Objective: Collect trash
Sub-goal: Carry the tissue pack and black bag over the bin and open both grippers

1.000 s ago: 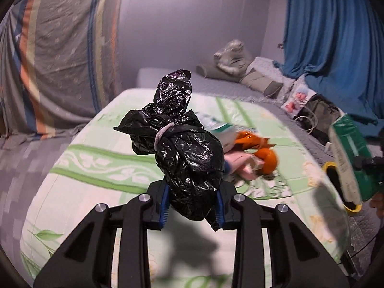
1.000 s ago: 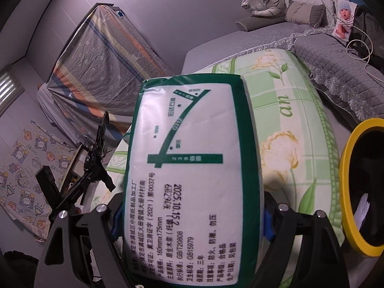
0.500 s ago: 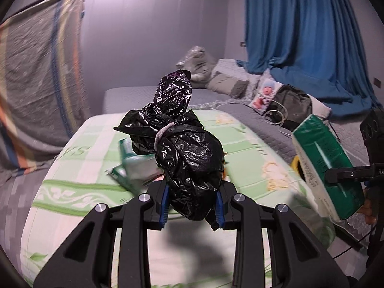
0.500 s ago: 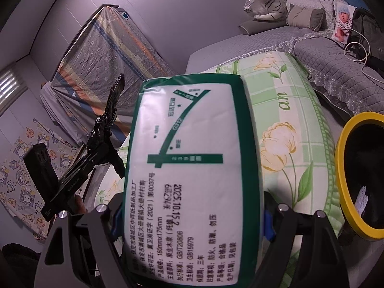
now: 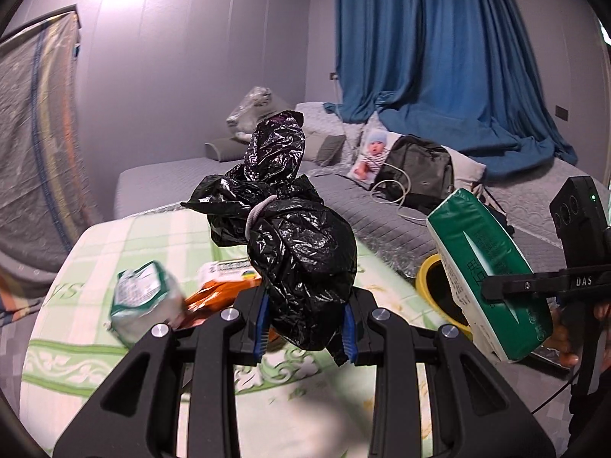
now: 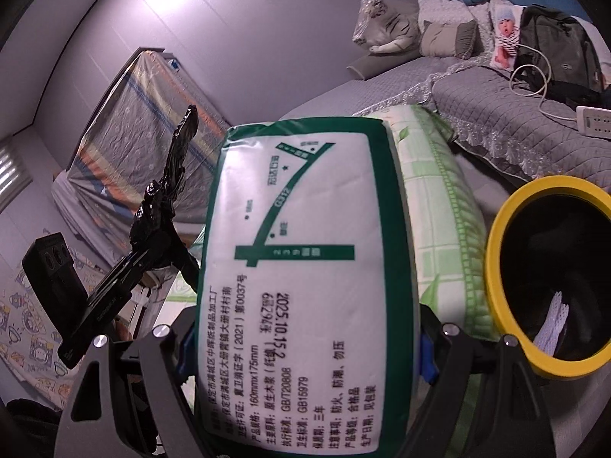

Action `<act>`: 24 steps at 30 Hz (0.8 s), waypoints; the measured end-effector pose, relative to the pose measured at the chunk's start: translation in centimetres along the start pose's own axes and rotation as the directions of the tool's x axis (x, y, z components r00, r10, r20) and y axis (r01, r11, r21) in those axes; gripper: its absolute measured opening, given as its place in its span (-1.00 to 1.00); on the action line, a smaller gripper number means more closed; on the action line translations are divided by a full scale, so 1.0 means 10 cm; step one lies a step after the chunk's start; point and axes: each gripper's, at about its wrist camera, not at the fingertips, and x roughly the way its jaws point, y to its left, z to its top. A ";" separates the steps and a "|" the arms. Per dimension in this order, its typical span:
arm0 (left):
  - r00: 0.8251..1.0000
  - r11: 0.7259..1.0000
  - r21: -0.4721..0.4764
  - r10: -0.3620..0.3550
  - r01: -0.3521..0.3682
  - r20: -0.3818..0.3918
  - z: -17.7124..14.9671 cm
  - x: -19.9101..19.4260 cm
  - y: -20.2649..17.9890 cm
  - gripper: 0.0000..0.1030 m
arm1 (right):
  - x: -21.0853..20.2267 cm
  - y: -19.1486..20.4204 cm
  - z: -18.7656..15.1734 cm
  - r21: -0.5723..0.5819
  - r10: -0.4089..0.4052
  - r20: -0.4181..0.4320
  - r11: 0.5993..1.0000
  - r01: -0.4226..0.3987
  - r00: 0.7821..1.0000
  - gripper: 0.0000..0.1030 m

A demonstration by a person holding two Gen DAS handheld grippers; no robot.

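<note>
My left gripper (image 5: 303, 334) is shut on a knotted black plastic bag (image 5: 298, 244), held above the green floral bed (image 5: 76, 267). My right gripper (image 6: 305, 339) is shut on a green and white tissue pack (image 6: 301, 267), which also shows in the left wrist view (image 5: 485, 271). The yellow-rimmed trash bin (image 6: 496, 267) stands by the bed's edge, just right of the tissue pack; it also shows in the left wrist view (image 5: 427, 271). A second green and white pack (image 5: 145, 301) and an orange wrapper (image 5: 225, 290) lie on the bed.
A grey quilted bed (image 5: 382, 221) beyond holds a dark backpack (image 5: 420, 171), a baby photo (image 5: 372, 152), a white cable and pillows. Blue curtains (image 5: 439, 57) hang behind it. A striped cloth (image 5: 34, 133) covers something at left. White paper lies inside the bin (image 6: 550, 320).
The left wrist view has swung right, bringing the curtain, the bin and the right gripper's tissue pack closer. The right gripper has moved nearer the bin. Both grips are unchanged.
</note>
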 end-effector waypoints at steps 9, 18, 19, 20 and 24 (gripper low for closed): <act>0.998 0.998 0.024 -0.059 0.059 -0.001 0.14 0.27 -0.21 -0.44 | -0.32 -0.35 0.19 0.057 -0.082 0.102 0.995 0.076 0.991 0.54; 0.991 0.990 0.050 -0.131 0.132 -0.015 0.22 0.52 -0.52 -0.44 | -0.59 -0.75 0.22 0.136 -0.163 0.156 0.981 0.142 0.974 0.54; 0.990 0.989 0.054 -0.140 0.141 -0.016 0.23 0.55 -0.57 -0.44 | -0.60 -0.80 0.21 0.147 -0.169 0.157 0.978 0.146 0.973 0.54; 0.989 0.987 0.058 -0.147 0.148 -0.018 0.23 0.58 -0.61 -0.44 | -0.62 -0.84 0.21 0.156 -0.178 0.159 0.976 0.153 0.971 0.54; 0.985 0.982 0.074 -0.174 0.175 -0.022 0.25 0.68 -0.79 -0.44 | -0.68 -0.99 0.17 0.191 -0.218 0.173 0.964 0.184 0.961 0.54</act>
